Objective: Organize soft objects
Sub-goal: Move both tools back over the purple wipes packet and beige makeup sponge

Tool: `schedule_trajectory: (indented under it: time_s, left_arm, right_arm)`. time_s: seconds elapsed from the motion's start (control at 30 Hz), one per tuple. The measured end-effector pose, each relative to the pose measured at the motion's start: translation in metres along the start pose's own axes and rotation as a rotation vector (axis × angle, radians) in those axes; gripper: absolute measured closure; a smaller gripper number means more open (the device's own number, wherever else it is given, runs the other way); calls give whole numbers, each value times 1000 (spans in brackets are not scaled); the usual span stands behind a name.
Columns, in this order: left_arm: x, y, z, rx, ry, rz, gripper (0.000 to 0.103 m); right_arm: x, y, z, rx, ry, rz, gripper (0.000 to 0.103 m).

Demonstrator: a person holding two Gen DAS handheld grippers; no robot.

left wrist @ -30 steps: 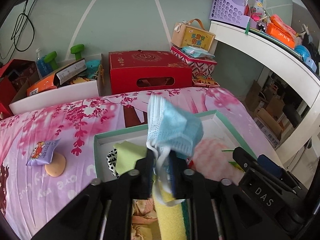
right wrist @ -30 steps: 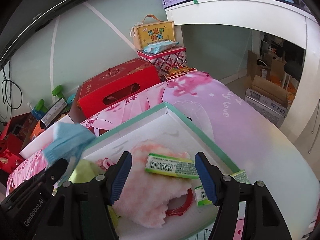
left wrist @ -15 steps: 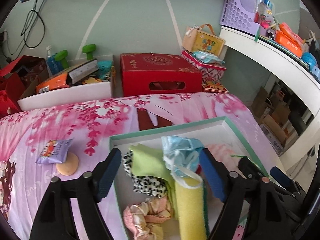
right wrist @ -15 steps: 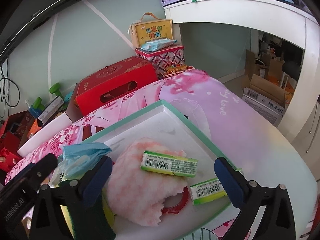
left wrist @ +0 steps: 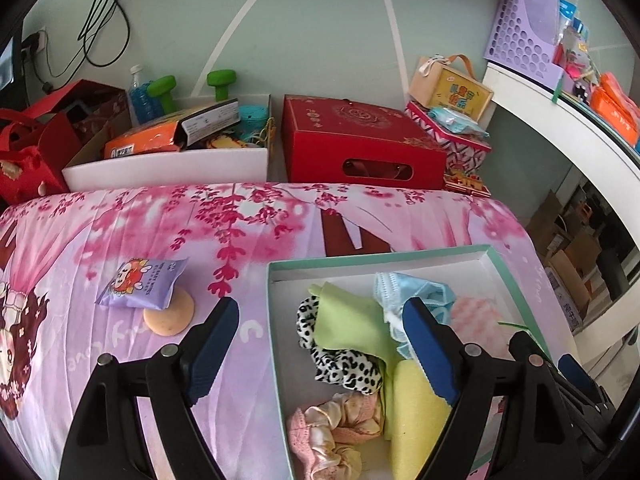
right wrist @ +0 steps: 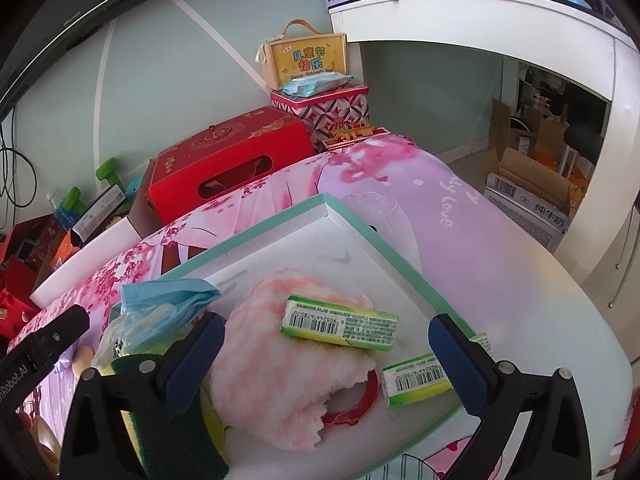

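Observation:
A white tray with a green rim (left wrist: 280, 266) (right wrist: 380, 248) lies on the pink bedspread. In it lie a blue face mask (left wrist: 416, 292) (right wrist: 168, 300), a green cloth (left wrist: 352, 324), a leopard scrunchie (left wrist: 344, 364), a pink satin scrunchie (left wrist: 336, 432), a yellow sponge (left wrist: 416, 416) and a pink fluffy cloth (right wrist: 280, 364). My left gripper (left wrist: 320, 348) is open and empty above the tray's left side. My right gripper (right wrist: 326, 360) is open and empty over the pink cloth, where a green packet (right wrist: 340, 322) lies.
A purple snack packet (left wrist: 140, 282) and a round beige puff (left wrist: 170, 314) lie on the bedspread left of the tray. A second green packet (right wrist: 420, 380) and a red tape ring (right wrist: 352, 404) are in the tray. A red box (left wrist: 360, 148) and a white bin (left wrist: 168, 164) stand behind the bed.
My left gripper opened and let the blue mask drop into the tray, then pulled back and up. My right gripper opened wider and stayed over the pink cloth.

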State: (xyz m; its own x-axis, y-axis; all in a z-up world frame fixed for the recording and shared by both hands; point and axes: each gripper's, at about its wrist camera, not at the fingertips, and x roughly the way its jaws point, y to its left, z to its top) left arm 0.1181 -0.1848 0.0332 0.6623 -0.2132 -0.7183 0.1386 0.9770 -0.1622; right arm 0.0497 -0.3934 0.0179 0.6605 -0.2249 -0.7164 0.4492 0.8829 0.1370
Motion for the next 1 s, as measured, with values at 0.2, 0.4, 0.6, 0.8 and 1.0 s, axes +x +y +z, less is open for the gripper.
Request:
schedule_trajectory:
  time_s: [0.2, 0.4, 0.6, 0.8, 1.0]
  left_arm:
    - [-2, 13, -1, -36, 25, 26, 18]
    - [-7, 40, -2, -89, 46, 83, 18]
    - [-18, 76, -3, -156, 41, 152, 18]
    - [-30, 108, -8, -206, 41, 218, 18]
    - [-40, 139, -14, -262, 48, 254, 18]
  right_arm:
    - [-5, 9, 0, -20, -1, 15, 0]
    - [-19, 28, 1, -74, -13, 40, 0]
    - [-34, 51, 1, -124, -32, 73, 0]
    - [-38, 82, -7, -185, -20, 128, 0]
    - [-43, 113, -17, -235, -16, 172, 0]
